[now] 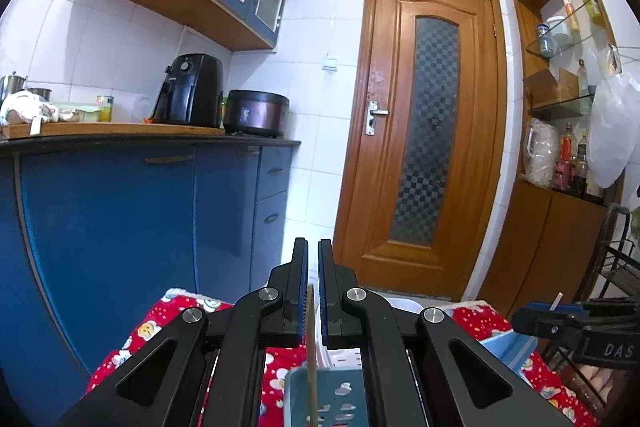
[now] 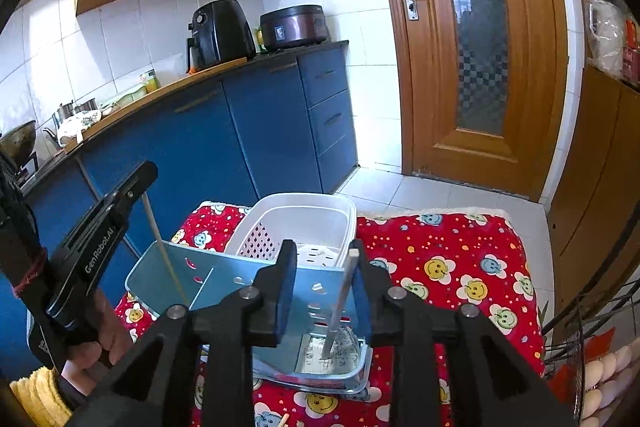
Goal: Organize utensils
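A light blue perforated utensil holder [image 2: 224,283] stands on the red smiley cloth [image 2: 452,259], with a white basket [image 2: 304,219] behind it. My left gripper [image 1: 313,259] is shut on a thin wooden chopstick [image 1: 310,359] whose lower end reaches into the holder [image 1: 326,397]. In the right wrist view the left gripper [image 2: 140,183] holds that chopstick [image 2: 164,251] over the holder's left compartment. My right gripper [image 2: 322,251] is open; a white chopstick [image 2: 340,303] leans against its right finger [image 2: 366,287], its tip on the floor of the holder's right compartment.
Blue kitchen cabinets [image 2: 248,131] with an air fryer [image 2: 220,31] and a cooker [image 2: 294,27] stand behind the cloth-covered table. A wooden door [image 2: 476,47] is at the right. A wire rack [image 2: 592,339] with eggs is at the lower right. Another stick end [image 2: 285,420] lies at the front.
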Action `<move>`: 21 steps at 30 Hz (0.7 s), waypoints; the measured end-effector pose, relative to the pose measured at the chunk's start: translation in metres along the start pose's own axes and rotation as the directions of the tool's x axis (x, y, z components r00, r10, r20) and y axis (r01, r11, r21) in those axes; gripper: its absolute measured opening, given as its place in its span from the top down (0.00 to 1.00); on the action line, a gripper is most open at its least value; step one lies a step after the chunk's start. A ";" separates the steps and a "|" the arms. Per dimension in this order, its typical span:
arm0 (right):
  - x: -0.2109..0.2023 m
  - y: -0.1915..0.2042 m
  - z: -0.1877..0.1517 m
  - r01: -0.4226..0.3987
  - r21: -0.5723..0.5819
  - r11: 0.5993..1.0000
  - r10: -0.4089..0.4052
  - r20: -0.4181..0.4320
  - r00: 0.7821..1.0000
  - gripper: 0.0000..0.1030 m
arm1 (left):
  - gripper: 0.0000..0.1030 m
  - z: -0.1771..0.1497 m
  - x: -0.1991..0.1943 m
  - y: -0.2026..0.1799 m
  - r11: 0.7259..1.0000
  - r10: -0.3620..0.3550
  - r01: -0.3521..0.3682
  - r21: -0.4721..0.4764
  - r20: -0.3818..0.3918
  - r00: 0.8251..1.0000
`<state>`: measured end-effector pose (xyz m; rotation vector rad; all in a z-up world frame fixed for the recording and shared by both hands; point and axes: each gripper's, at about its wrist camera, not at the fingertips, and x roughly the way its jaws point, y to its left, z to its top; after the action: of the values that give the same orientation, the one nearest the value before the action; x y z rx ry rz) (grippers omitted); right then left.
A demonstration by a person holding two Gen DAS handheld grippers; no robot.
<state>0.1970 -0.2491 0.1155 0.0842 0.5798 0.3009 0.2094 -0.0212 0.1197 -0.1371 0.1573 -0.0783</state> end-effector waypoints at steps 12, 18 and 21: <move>-0.023 -0.007 -0.003 -0.013 0.052 0.999 0.011 0.037 0.999 0.66 | 0.55 0.009 -0.014 0.000 0.999 -0.032 0.033 0.035 -0.044 0.999; -0.044 -0.006 -0.006 -0.022 0.076 0.997 0.017 0.062 0.998 0.65 | 0.55 0.015 -0.030 0.004 0.999 -0.028 0.031 0.037 -0.072 0.997; -0.056 -0.005 -0.010 -0.024 0.090 0.996 0.018 0.075 0.997 0.64 | 0.55 0.018 -0.039 0.007 0.999 -0.032 0.035 0.036 -0.089 0.996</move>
<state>0.1487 -0.2713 0.1361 0.1881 0.5195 0.2906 0.1740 -0.0081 0.1421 -0.0985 0.2417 -0.1208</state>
